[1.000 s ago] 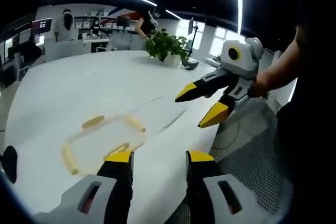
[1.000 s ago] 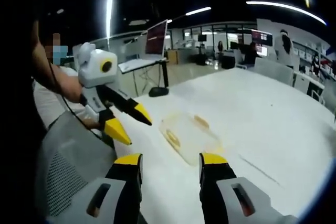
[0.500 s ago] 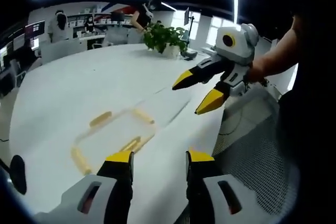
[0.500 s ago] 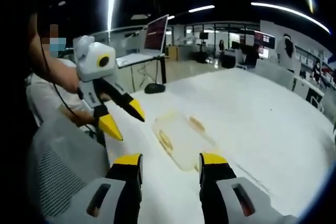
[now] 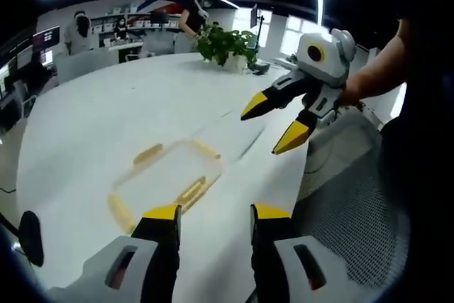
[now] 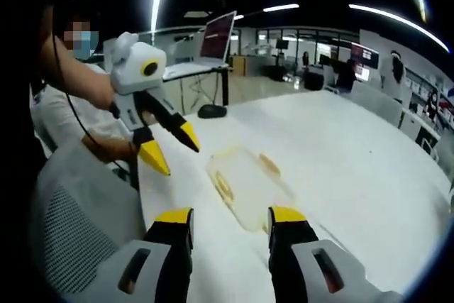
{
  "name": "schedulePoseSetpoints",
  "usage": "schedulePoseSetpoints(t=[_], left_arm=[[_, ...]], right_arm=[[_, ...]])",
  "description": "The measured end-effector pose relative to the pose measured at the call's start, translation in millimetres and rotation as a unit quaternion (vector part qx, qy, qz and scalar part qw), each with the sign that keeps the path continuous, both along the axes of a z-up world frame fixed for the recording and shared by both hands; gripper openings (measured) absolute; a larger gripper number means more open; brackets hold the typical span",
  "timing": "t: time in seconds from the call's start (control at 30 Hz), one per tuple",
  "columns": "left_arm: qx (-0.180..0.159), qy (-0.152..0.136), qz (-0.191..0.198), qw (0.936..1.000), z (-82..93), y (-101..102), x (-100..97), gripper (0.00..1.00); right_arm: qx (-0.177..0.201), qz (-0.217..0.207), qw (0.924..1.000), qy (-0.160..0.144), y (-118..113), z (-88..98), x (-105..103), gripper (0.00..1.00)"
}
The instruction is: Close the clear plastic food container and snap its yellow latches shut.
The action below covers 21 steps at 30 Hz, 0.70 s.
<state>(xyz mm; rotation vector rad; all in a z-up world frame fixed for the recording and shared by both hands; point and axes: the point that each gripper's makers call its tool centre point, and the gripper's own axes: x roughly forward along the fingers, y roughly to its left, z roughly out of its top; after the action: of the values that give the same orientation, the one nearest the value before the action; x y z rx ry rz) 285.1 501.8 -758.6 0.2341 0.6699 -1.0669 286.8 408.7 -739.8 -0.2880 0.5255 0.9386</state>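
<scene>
A clear plastic food container (image 5: pixel 164 177) with yellow latches lies flat on the white table (image 5: pixel 106 118), just ahead of my left gripper (image 5: pixel 213 212), which is open and holds nothing. In the right gripper view the same container (image 6: pixel 247 181) lies just beyond my right gripper (image 6: pixel 230 216), also open with nothing between its jaws. The right gripper (image 5: pixel 280 127) hangs in the air to the right of the container in the left gripper view. The left gripper (image 6: pixel 170 148) hovers left of the container in the right gripper view. Neither gripper touches the container.
A mesh-backed chair (image 5: pixel 340 204) stands at the table's near edge, and the same chair (image 6: pixel 78 232) fills the lower left of the right gripper view. A potted plant (image 5: pixel 225 45) stands at the table's far side. People and desks with monitors (image 6: pixel 216 44) are in the background.
Both views shifted slightly as the hands moved. The container lies a little nearer to my left gripper's jaws. Both grippers stay open above the table.
</scene>
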Motion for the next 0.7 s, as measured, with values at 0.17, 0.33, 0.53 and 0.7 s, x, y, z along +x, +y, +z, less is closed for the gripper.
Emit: schedulePoseSetpoints(t=[0.17, 0.33, 0.53, 0.7], left_arm=[[0.014, 0.003, 0.005, 0.9999, -7.0, 7.7, 6.1, 0.38], [0.023, 0.004, -0.001, 0.9997, -9.5, 13.8, 10.0, 0.36], [0.041, 0.001, -0.010, 0.9991, -15.0, 21.6, 18.8, 0.36], [0.048, 0.001, -0.014, 0.9988, -16.7, 24.8, 24.7, 0.37]], right_arm=[[0.007, -0.005, 0.9999, 0.010, 1.7, -1.1, 3.2, 0.41], [0.005, -0.012, 0.9999, 0.009, 0.7, 0.3, 12.4, 0.40], [-0.002, -0.013, 0.9997, 0.019, 0.0, -1.2, 19.5, 0.40], [-0.015, -0.004, 0.9997, 0.017, -0.2, -4.2, 25.7, 0.41]])
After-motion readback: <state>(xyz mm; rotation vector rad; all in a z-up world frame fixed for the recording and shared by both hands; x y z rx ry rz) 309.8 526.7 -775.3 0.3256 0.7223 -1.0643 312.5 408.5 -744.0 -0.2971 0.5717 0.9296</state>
